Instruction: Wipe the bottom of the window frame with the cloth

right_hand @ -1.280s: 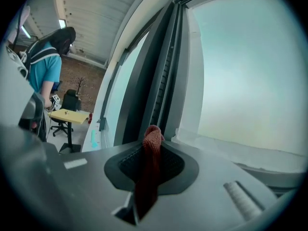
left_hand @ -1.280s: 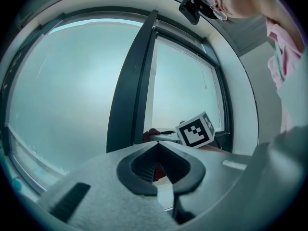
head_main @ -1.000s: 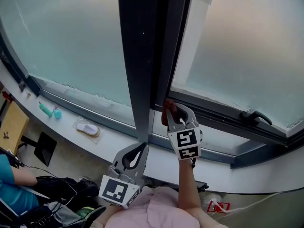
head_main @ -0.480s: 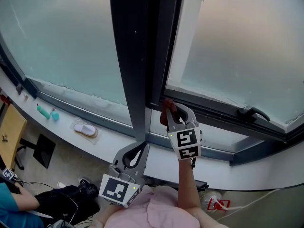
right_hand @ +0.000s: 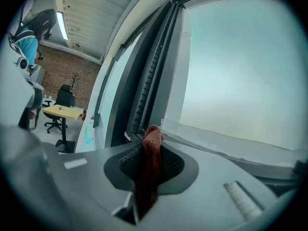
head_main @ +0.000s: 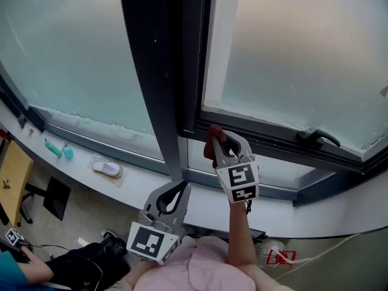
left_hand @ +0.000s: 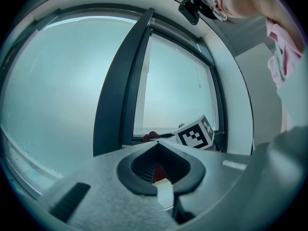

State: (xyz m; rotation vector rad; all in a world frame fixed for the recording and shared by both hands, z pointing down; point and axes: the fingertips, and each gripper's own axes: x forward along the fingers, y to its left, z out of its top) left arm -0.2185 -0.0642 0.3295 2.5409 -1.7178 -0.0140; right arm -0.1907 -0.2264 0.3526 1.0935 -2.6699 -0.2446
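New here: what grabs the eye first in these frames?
The right gripper, jaws shut on a red cloth, sits at the window frame's bottom rail, centre of the head view. A dark mullion splits the frosted panes above it. The left gripper hangs lower, jaws shut on nothing.

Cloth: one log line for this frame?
right gripper: shut on cloth | cloth at window frame bottom corner | left gripper: shut, clear of frame

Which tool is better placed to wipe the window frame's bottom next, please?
Right. The right tool is shut on the cloth at the frame's bottom rail; the left tool hangs lower, shut, off the frame.
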